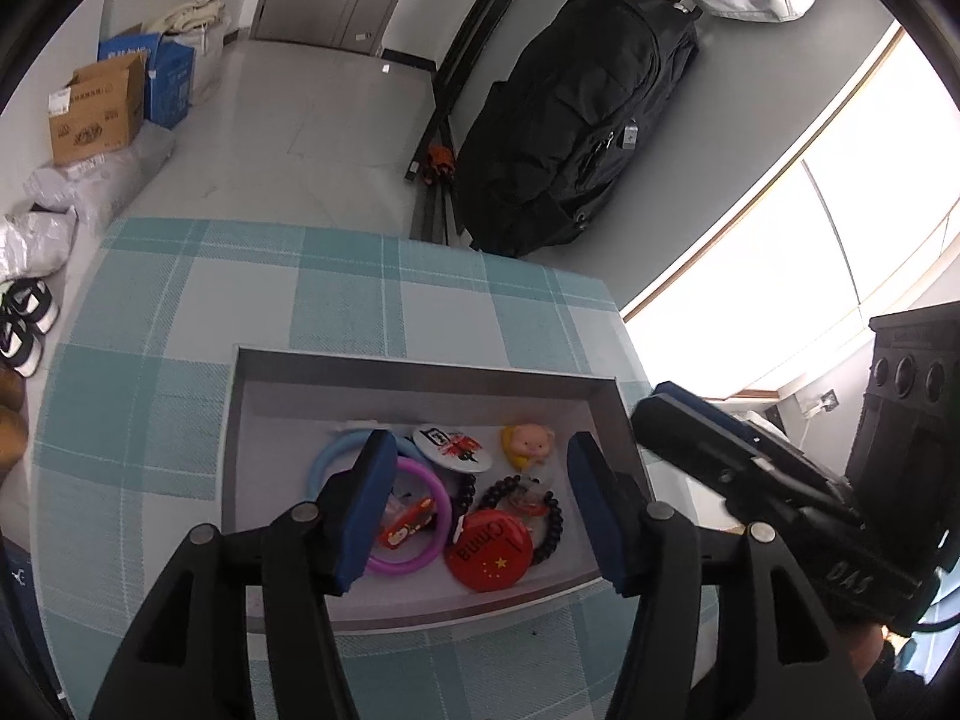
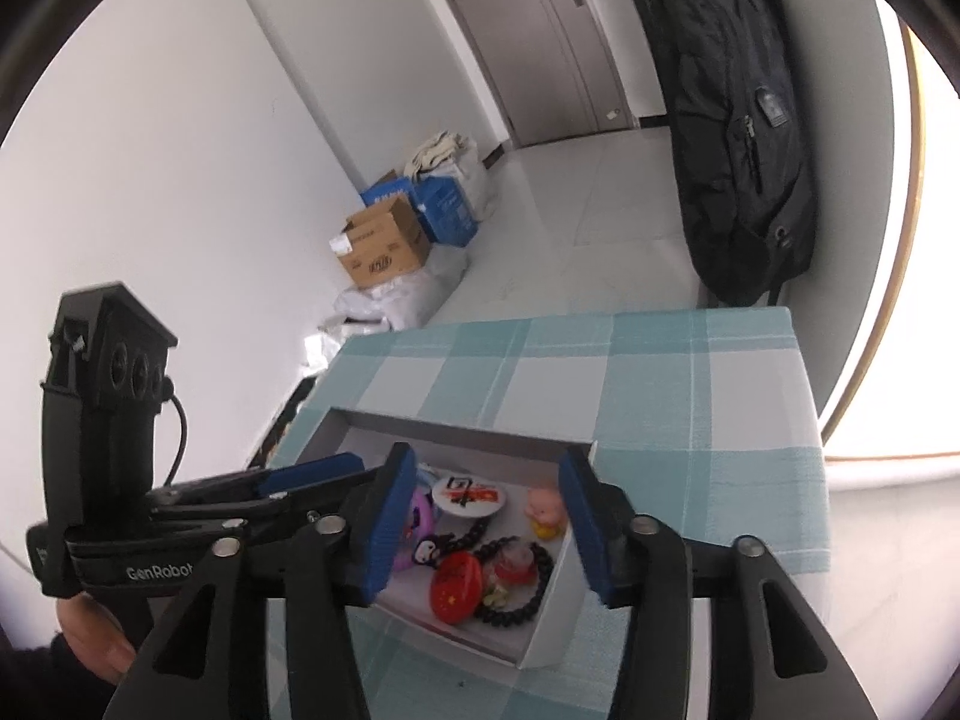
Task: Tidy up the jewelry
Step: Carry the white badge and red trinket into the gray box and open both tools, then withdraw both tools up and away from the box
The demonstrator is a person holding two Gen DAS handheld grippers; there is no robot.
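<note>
Teal-and-white plaid cloth point(image 1: 360, 294) over the desk, carrying a grey box point(image 1: 420, 369) with a pale lining. Inside it: a purple ring point(image 1: 441, 516), a light blue ring point(image 1: 324, 462), a red badge point(image 1: 489, 552) with yellow stars, a white badge point(image 1: 453, 447) printed in black and red, a pink-and-yellow pig figure point(image 1: 531, 444) and black bead bracelets point(image 1: 555, 525). Blue pads on black fingers point(image 1: 366, 504); black backpack point(image 1: 576, 120) against a grey wall, brown carton point(image 1: 96, 111) and blue carton point(image 1: 171, 81) on pale floor tiles.
</note>
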